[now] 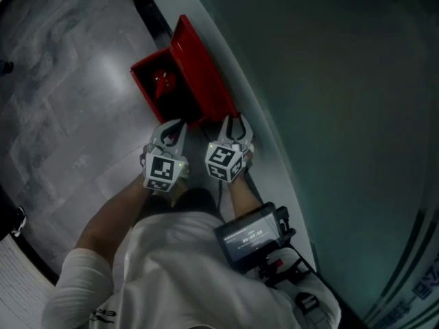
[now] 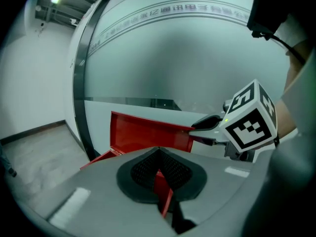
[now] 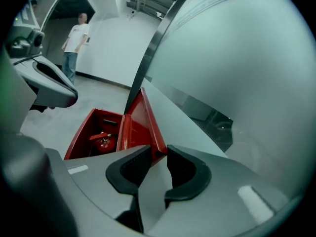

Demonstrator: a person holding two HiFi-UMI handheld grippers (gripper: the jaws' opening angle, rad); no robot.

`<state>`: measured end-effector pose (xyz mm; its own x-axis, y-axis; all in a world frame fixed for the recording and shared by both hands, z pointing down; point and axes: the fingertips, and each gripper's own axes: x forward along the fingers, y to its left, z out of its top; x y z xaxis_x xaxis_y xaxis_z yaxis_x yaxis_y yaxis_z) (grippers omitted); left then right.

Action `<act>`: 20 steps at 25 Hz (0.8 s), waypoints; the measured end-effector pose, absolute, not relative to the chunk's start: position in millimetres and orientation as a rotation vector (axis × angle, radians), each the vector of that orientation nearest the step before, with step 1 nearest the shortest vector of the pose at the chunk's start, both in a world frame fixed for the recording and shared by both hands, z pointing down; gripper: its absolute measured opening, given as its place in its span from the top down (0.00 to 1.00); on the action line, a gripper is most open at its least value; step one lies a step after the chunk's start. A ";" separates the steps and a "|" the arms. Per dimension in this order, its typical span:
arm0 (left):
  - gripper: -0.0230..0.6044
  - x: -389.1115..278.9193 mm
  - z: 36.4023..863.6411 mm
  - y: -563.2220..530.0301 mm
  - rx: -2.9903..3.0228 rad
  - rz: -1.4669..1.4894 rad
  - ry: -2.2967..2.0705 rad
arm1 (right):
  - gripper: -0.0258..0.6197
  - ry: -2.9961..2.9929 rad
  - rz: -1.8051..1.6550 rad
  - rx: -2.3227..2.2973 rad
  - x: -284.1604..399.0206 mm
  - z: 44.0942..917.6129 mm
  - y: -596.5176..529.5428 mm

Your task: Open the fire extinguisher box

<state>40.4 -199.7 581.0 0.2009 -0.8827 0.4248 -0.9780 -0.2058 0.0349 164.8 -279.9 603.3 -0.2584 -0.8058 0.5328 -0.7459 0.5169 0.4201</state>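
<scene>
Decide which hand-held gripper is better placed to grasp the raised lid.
Right, probably: the right hand-held gripper stands open at the near corner of the lid; the left hand-held gripper is clamped on the red box edge.

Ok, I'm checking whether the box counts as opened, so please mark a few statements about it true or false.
1. The lid of the red box is raised. True.
2. The box is empty. False: a red extinguisher lies inside.
3. The right gripper is clamped on the lid. False: its jaws stand apart, with the lid's corner at their gap.
4. The box sits on the floor against the wall. True.
</scene>
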 end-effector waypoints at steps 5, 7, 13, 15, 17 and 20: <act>0.96 40.5 580.4 -204.6 2.186 0.461 -1.755 | 0.78 -2.008 -0.010 1.339 174.0 609.0 -293.7; 0.96 39.9 580.3 -205.2 2.183 0.463 -1.756 | 0.78 -1.996 0.002 1.353 176.4 611.4 -296.8; 0.96 38.4 579.4 -206.9 2.184 0.468 -1.756 | 0.78 -1.950 0.028 1.400 184.5 616.8 -305.5; 0.96 37.6 578.3 -206.7 2.183 0.472 -1.757 | 0.77 -1.930 0.040 1.417 187.5 618.0 -308.0; 0.96 36.6 576.7 -205.7 2.180 0.473 -1.759 | 0.77 -1.909 0.055 1.431 190.4 619.3 -309.7; 0.96 34.8 576.4 -209.7 2.183 0.476 -1.766 | 0.77 -1.883 0.071 1.462 193.9 622.9 -317.9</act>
